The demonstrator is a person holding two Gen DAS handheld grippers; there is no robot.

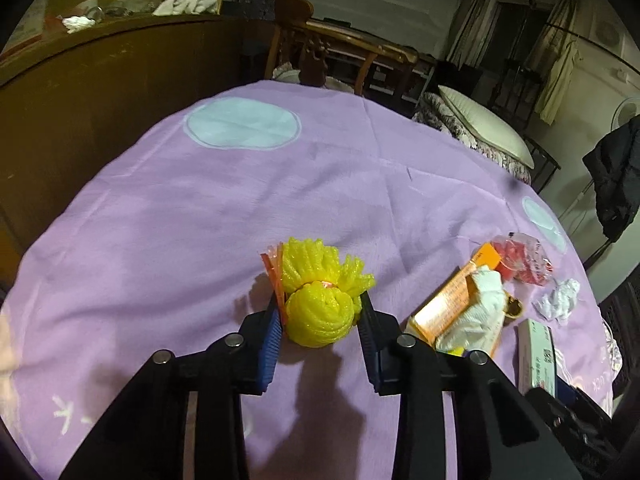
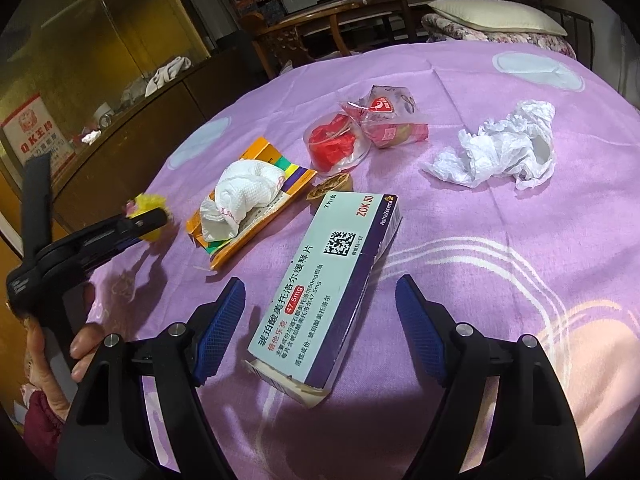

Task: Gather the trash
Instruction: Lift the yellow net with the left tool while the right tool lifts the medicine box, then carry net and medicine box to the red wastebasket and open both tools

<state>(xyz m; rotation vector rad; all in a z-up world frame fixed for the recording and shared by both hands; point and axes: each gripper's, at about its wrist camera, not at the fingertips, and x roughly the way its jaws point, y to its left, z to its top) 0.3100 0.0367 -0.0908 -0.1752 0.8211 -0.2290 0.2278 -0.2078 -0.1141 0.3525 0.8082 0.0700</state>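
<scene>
Gripping the yellow foam net [image 1: 320, 300] between its two blue pads, the left tool [image 1: 322, 312] holds this piece of trash just above the purple cloth [image 1: 200, 208] of the worktop; an orange wrapper strip [image 1: 272, 268] is caught against the left pad. To the right in the left wrist view lie the orange box [image 1: 452, 300] with a white tissue [image 1: 484, 300] on it, a red plastic packet [image 1: 520, 260], a crumpled white wrapper [image 1: 560, 298] and, at the frame edge, the medicine carton [image 1: 536, 356]. In the right wrist view, the right tool [image 2: 320, 312] stands with its fingers spread wide, one on each side of the medicine carton [image 2: 328, 284], neither pad touching it; the carton lies flat on the cloth, its near end flap torn open. Beyond it rest the orange box [image 2: 256, 200] under the tissue [image 2: 248, 192], a walnut shell half [image 2: 332, 186], the red packet [image 2: 360, 136] and the crumpled wrapper [image 2: 500, 148], well apart to the right. At far left, the left tool [image 2: 156, 216] clamps the yellow net [image 2: 152, 204].
</scene>
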